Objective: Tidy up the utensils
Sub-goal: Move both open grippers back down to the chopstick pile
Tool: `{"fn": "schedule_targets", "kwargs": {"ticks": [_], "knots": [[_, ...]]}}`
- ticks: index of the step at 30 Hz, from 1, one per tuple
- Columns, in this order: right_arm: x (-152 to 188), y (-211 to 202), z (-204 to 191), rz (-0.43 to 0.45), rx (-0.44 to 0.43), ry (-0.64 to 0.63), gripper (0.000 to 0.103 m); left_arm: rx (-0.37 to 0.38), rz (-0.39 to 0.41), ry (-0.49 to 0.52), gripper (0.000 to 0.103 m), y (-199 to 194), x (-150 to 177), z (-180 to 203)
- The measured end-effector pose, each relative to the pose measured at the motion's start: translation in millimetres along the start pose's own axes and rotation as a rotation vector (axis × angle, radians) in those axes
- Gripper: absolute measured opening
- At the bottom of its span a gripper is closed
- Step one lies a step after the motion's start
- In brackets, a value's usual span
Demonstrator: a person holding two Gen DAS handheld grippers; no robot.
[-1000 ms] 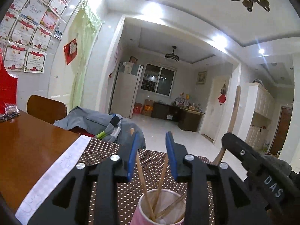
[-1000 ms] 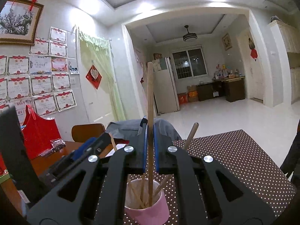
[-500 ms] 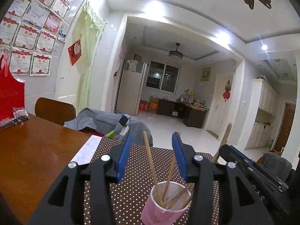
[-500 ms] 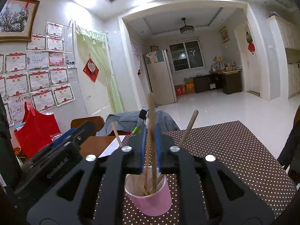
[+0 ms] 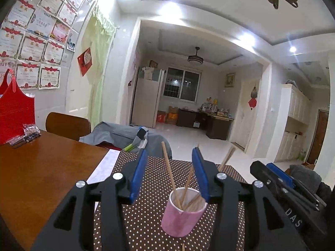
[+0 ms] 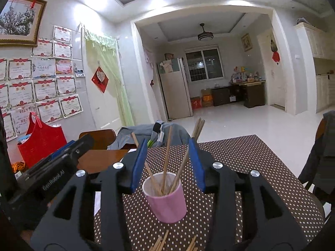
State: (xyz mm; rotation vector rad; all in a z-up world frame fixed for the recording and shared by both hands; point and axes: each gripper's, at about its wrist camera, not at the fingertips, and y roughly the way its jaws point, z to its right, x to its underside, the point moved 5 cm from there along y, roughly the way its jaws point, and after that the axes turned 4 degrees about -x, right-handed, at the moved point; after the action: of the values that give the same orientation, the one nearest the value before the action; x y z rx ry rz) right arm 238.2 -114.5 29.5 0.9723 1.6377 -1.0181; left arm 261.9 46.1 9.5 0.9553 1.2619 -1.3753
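both grippers, left (image 5: 168,173) and right (image 6: 167,163), gaping with nothing held, right's jaws just opened, chopsticks (image 6: 166,167) standing in the pink cup (image 6: 168,200)

Pink cup (image 5: 181,217) of chopsticks (image 5: 170,172) on dotted mat (image 5: 144,219)

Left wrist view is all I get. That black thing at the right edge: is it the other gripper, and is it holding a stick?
Observer: Yes, that is the right gripper. Its own view shows that its jaws have just been opening, and the pads touch no stick.
Operator: I see one stick tip below the pink cup. Are there more?
Observer: Yes. Several loose chopsticks lie on the dotted mat, on the near side of the cup.
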Motion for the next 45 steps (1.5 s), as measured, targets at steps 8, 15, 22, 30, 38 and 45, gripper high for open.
{"fn": "schedule_targets", "kwargs": {"ticks": [8, 15, 22, 30, 38, 45], "knots": [[22.1, -42.7, 16.3, -0.049, 0.029, 0.029, 0.047, -0.008, -0.048, 0.087, 0.053, -32.9, 20.4, 6.4], [47.7, -64.8, 35.7, -0.129, 0.055, 0.1, 0.052, -0.033, -0.174, 0.178, 0.057, -40.1, 46.4, 10.2], [80.4, -69.1, 47.2, -0.272, 0.059, 0.13, 0.055, 0.006, -0.42, 0.282, 0.057, -34.3, 90.0, 13.4], [123.4, -60.3, 53.4, -0.476, 0.05, 0.156, 0.056, -0.011, -0.778, 0.301, 0.057, -15.8, 165.1, 2.0], [149.2, -54.9, 54.1, -0.607, 0.033, 0.174, 0.057, 0.019, -0.918, 0.278, 0.043, -12.2, 196.8, 0.0], [156.0, -55.4, 57.4, -0.638, 0.023, 0.188, 0.057, 0.016, -0.968, 0.257, 0.034, -8.1, 209.0, -7.3]]}}
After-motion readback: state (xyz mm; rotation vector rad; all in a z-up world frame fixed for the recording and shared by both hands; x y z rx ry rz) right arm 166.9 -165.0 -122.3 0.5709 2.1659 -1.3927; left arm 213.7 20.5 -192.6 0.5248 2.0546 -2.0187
